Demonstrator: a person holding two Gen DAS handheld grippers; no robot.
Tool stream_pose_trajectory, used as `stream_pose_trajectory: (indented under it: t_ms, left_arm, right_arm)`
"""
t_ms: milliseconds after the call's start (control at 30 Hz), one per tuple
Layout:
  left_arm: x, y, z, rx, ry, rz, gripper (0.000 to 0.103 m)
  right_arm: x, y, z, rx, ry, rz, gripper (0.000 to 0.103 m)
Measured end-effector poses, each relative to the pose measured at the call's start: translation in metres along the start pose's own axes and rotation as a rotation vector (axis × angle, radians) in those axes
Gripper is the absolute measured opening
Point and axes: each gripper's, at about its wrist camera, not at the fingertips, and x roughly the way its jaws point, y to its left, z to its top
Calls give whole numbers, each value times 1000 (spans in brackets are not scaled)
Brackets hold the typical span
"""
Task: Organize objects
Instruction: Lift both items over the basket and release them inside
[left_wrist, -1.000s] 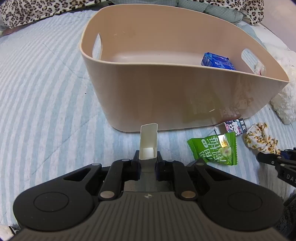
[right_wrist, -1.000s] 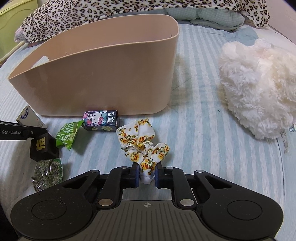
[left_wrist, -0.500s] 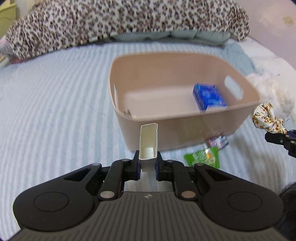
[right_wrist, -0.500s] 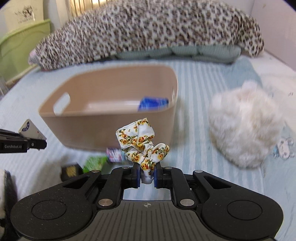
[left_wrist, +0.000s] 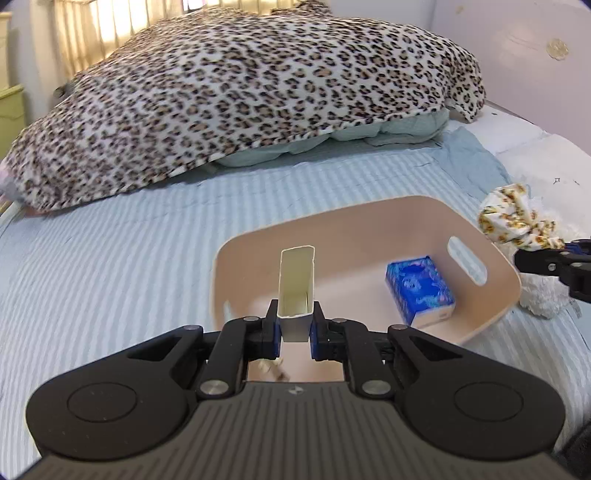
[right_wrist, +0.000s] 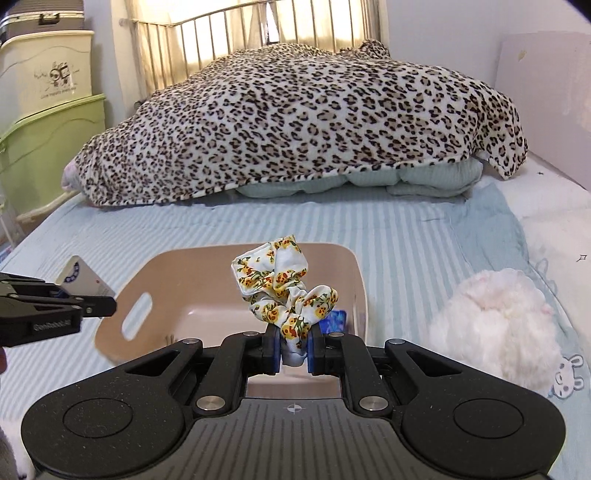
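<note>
A beige plastic bin (left_wrist: 498, 284) stands on the striped bed; it also shows in the right wrist view (right_wrist: 155, 273). A blue tissue pack (left_wrist: 419, 290) lies inside it. My left gripper (left_wrist: 294, 330) is shut on a small white carton (left_wrist: 296, 291) and holds it above the bin's near rim. My right gripper (right_wrist: 293, 350) is shut on a floral scrunchie (right_wrist: 284, 286), held above the bin. The scrunchie also shows at the right of the left wrist view (left_wrist: 513, 219). The left gripper with the carton (right_wrist: 83, 282) shows at the left of the right wrist view.
A leopard-print blanket (right_wrist: 295, 122) is heaped across the back of the bed. A fluffy white plush (right_wrist: 495, 325) lies right of the bin. Green and cream storage boxes (right_wrist: 48, 110) stand off the bed at far left. A metal bed rail (right_wrist: 229, 26) runs behind.
Both grippers have risen from the bed surface with their objects and now hover over the bin. The snack packets on the bed have dropped out of view.
</note>
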Motion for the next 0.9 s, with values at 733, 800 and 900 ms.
stream_pose_trajectory:
  t_ms: [733, 800, 900]
  left_arm:
    - [91, -26, -12, 51, 201, 35, 42]
    - [82, -24, -9, 50, 175, 30, 59]
    - [65, -21, -6, 60, 143, 12, 72]
  right_arm:
    - [87, 15, 0, -72, 213, -60, 36]
    - [81, 14, 2, -65, 200, -49, 45]
    - [67, 14, 4, -63, 169, -44, 67]
